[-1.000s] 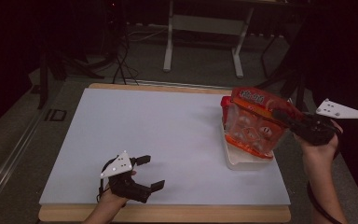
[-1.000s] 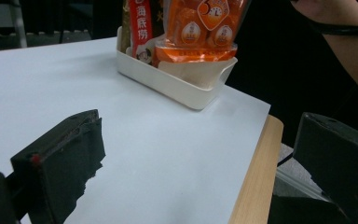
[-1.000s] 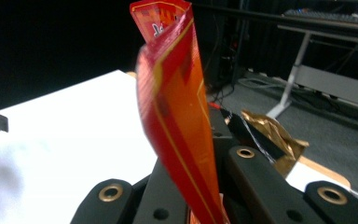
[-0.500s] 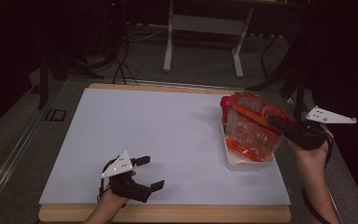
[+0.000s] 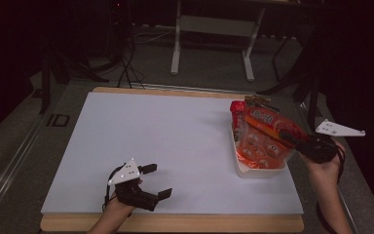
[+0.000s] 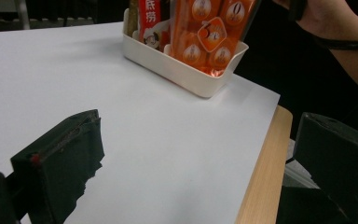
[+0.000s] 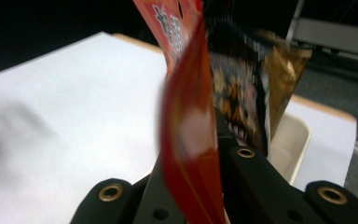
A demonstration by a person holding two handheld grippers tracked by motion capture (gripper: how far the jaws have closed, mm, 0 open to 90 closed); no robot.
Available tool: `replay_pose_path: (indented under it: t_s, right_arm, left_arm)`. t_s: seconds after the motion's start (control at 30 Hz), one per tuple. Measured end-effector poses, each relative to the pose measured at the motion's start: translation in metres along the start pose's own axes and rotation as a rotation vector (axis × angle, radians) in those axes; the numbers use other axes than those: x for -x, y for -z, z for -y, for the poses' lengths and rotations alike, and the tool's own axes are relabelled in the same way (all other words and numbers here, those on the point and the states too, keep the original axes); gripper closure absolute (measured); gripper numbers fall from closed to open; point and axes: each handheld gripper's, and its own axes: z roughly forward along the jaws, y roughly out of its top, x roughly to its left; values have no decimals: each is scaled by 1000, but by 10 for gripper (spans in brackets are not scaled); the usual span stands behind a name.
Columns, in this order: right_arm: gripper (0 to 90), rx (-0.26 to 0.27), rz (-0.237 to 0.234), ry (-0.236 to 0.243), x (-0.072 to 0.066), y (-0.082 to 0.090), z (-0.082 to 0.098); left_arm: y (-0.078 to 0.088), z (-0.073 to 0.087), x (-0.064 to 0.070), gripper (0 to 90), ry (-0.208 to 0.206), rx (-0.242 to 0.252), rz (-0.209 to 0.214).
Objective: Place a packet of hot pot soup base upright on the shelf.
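Note:
An orange snack bag point(image 5: 259, 137) printed with round pieces leans in a white bin point(image 5: 258, 171) at the table's right side. My right gripper point(image 5: 292, 137) is shut on the bag's upper right edge, and its grey plate sticks out past the table edge. In the right gripper view the red-orange bag point(image 7: 186, 130) is pinched between the jaws of the right gripper point(image 7: 200, 158), with a dark brown and gold bag point(image 7: 242, 93) behind it in the bin point(image 7: 291, 140). My left gripper point(image 5: 158, 181) rests open at the front left, with nothing between its fingers. The left gripper view shows the bin point(image 6: 186, 70) and orange bag point(image 6: 209, 28) far ahead.
A white board point(image 5: 165, 141) covers the wooden table. A red packet point(image 6: 149, 23) stands in the bin's far end. The person's right hand point(image 6: 335, 28) hovers beyond the table's right edge. Metal stand legs point(image 5: 209, 48) and cables lie on the floor behind.
My right gripper has come down with the orange bag, which now sits lower in the white bin. The left gripper has stayed where it was.

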Motion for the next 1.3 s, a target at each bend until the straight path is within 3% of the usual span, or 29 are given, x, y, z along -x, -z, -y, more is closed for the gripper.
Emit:
replay_pose_path:
  t_s: [0.23, 0.4, 0.47, 0.63, 0.9, 0.97, 1.1, 1.3]
  right_arm:
    - [885, 15, -2, -59, 10, 4, 15]
    - [704, 44, 6, -67, 6, 7, 8]
    - [675, 54, 22, -57, 3, 9, 3]
    - [554, 110, 13, -70, -4, 16, -12]
    - [461, 222, 1, -21, -19, 27, -32]
    - [461, 259, 2, 15, -25, 30, -38]
    - [406, 268, -23, 58, -41, 27, -49]
    - [313, 259, -72, 88, -59, 16, -53]
  left_arm:
    - [-2, 2, 0, 18, 0, -12, 1]
    - [-3, 3, 1, 18, -4, -18, 0]
    - [-4, 3, 1, 18, -3, -20, 1]
    - [-4, 4, 0, 18, 1, -20, 1]
    - [-5, 4, 1, 18, 1, -22, 4]
    - [-5, 5, 1, 18, -1, -22, 2]
    - [-5, 4, 1, 18, -1, -19, 0]
    - [-4, 5, 1, 18, 0, -18, 1]
